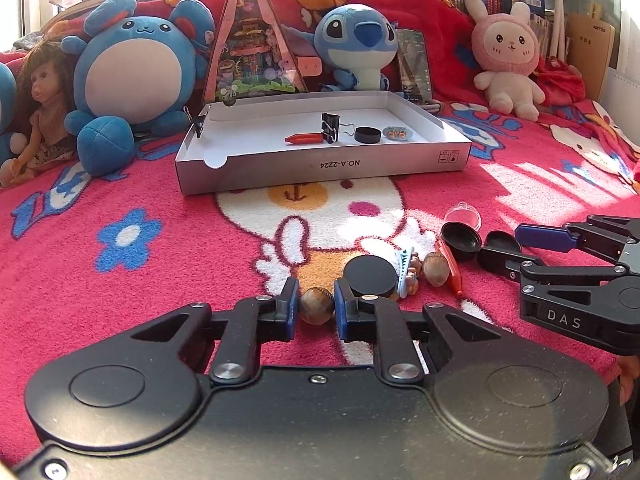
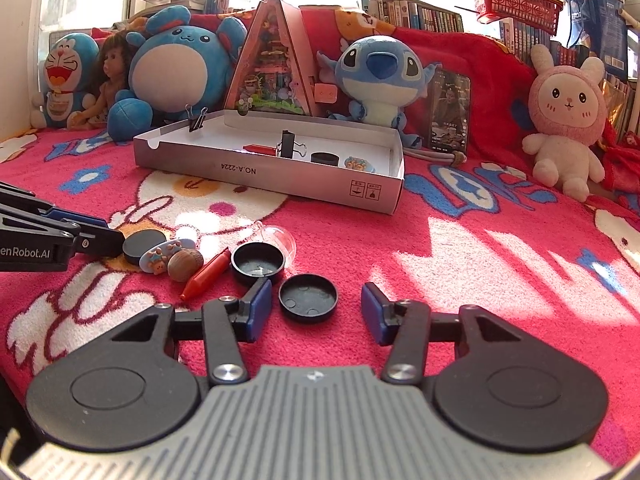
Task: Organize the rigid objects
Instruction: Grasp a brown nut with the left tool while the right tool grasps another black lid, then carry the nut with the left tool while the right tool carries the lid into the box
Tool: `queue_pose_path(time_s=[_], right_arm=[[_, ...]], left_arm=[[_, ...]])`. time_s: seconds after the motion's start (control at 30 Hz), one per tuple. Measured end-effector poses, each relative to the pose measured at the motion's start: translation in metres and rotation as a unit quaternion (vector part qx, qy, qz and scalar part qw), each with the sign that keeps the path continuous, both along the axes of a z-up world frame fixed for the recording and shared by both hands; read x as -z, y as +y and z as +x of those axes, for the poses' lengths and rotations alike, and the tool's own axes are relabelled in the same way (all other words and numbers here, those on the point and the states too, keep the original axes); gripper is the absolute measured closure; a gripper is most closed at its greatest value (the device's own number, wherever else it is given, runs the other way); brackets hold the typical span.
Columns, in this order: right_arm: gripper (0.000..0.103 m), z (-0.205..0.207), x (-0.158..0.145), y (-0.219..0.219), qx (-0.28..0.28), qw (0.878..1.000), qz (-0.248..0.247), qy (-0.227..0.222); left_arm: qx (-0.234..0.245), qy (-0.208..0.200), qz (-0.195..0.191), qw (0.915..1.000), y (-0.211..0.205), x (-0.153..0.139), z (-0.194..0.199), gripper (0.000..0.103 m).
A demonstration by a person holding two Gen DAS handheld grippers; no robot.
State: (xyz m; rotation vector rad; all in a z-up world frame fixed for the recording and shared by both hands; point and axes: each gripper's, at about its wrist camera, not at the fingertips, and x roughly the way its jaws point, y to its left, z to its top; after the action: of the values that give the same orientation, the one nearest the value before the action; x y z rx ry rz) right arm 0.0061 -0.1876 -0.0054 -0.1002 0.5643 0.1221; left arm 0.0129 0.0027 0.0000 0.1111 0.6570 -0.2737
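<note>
My left gripper (image 1: pixel 316 312) has its blue pads on both sides of a brown walnut (image 1: pixel 317 305) on the red blanket, closed on it or nearly so. A black disc (image 1: pixel 370 277), a blue hair clip (image 1: pixel 404 271), a second nut (image 1: pixel 435 268), a red crayon (image 1: pixel 452 270) and a black cap (image 1: pixel 461 240) lie just beyond. My right gripper (image 2: pixel 316 312) is open, its pads either side of a black lid (image 2: pixel 308 298) lying on the blanket. The white cardboard box (image 1: pixel 320 164) holds a red crayon, a binder clip, a black cap and a small badge.
Plush toys (image 1: pixel 132 76), a doll (image 1: pixel 40 108), a triangular pink toy house (image 1: pixel 252 40) and a phone (image 1: pixel 416 64) stand behind the box. A clear dome capsule (image 2: pixel 276 240) lies by the black cap. Bookshelves and a red basket (image 2: pixel 516 0) are at the back.
</note>
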Motion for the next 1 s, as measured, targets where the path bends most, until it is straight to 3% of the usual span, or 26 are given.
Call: queue_pose_path(time_s=[0.13, 0.5, 1.0], right_arm=[[0.066, -0.001, -0.001, 0.004, -0.001, 1.0, -0.002, -0.002], [0.066, 0.002, -0.009, -0.003, 0.022, 1.0, -0.006, -0.013], [0.066, 0.025, -0.038, -0.016, 0.04, 0.998, 0.011, -0.038]], left_arm=[[-0.002, 0.001, -0.002, 1.0, 0.0, -0.001, 0.0, 0.085], [-0.02, 0.003, -0.009, 0.9998, 0.009, -0.009, 0.01, 0.085], [-0.028, -0.017, -0.05, 0.9982, 0.016, -0.047, 0.044, 0.085]])
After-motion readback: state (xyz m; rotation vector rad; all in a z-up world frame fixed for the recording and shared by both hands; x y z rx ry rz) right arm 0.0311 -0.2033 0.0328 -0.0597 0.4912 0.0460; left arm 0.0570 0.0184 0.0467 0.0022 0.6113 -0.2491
